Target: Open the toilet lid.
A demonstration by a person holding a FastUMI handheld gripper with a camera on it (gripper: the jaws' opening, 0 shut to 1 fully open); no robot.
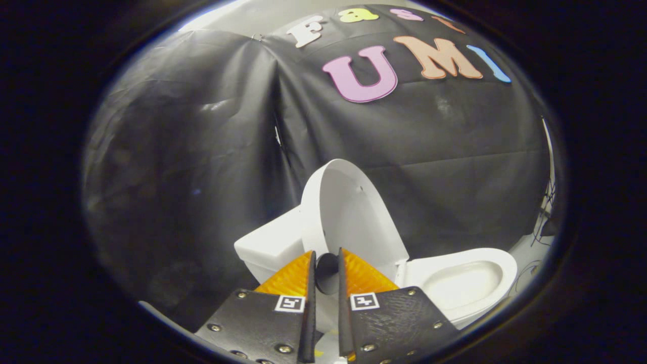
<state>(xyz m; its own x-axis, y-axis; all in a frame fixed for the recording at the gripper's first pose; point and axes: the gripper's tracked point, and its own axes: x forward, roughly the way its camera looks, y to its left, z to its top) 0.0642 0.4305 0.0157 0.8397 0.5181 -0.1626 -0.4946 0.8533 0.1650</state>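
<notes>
A: Although the fisheye bends everything, where is the toilet lid [349,212]?

B: It stands raised, close to upright, just ahead of the hand-held gripper [327,260] and a little beyond its tips. Its inner face is turned toward the seat side.

A: And the toilet [472,283] itself?

B: The white bowl and its seat lie to the right of the fingers, uncovered, with the oval opening in plain sight. The white tank [270,242] sits to the left of the lid, behind it.

A: What are the fingers doing?

B: They are drawn near to each other, with a narrow gap left between them. A small dark round thing [327,273] sits in that gap, near the lower edge of the lid. Whether both fingers press on it, or on the lid's rim, I cannot tell.

A: Anything around the toilet?

B: Black cloth [192,167] hangs behind it as the booth's wall, wrinkled and creased. Some thin dark cables [543,212] trail at the far right, beyond the bowl.
</notes>
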